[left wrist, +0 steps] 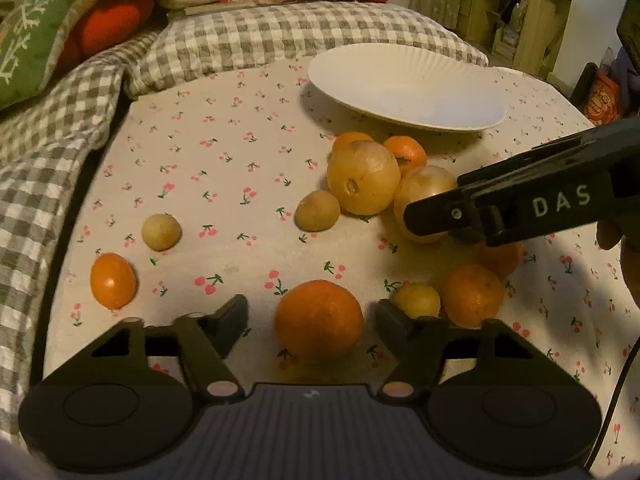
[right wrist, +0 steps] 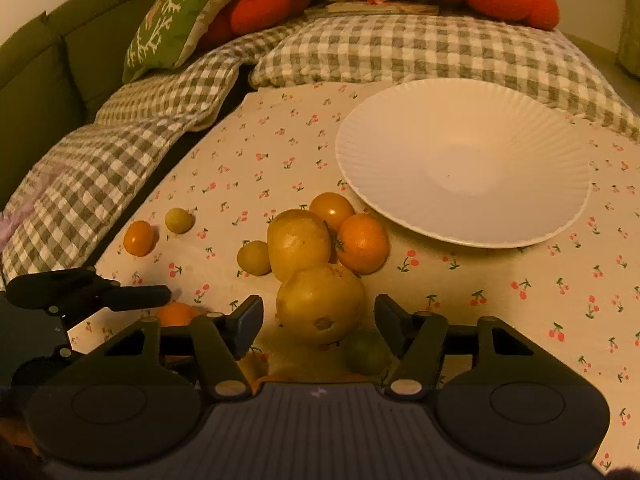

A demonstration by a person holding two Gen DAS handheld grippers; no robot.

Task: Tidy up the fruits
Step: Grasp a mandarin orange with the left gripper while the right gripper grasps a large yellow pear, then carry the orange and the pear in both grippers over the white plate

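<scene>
Left gripper [left wrist: 312, 318]: jaws spread wide, nothing clamped. A large orange [left wrist: 319, 318] is seen between the fingers at lower centre of the left wrist view, resting on the cherry-print cloth [left wrist: 224, 184]; contact with either finger cannot be confirmed.

Right gripper [right wrist: 319, 320]: jaws also apart, nothing clamped. A big yellow fruit [right wrist: 320, 304] is framed between the fingers at lower centre of the right wrist view, with gaps visible on both sides. In the left wrist view the same gripper is seen entering from the right edge, its tip over that fruit.

Fruit layout:
- Cluster at centre of the right view: second large yellow fruit [right wrist: 299, 242] touching the first, a mandarin [right wrist: 363, 243] and an orange-yellow fruit [right wrist: 332, 210] behind it, a small yellow fruit [right wrist: 254, 257] just to its left.
- A dark green fruit [right wrist: 367, 352] is partly hidden by the right finger, lower centre.
- Two outliers at mid left, well apart from the cluster: a small orange fruit [right wrist: 139, 238] and a small pale one [right wrist: 179, 220].
- In the left view, another mandarin [left wrist: 472, 295] and a small yellow one [left wrist: 417, 301] are seen at lower right, touching.

White fluted plate [right wrist: 400, 120] is located at upper right of the right view, holding no fruit, just behind the cluster. Checked bedding [right wrist: 120, 152] and a green cushion [right wrist: 176, 20] fill the upper left.
</scene>
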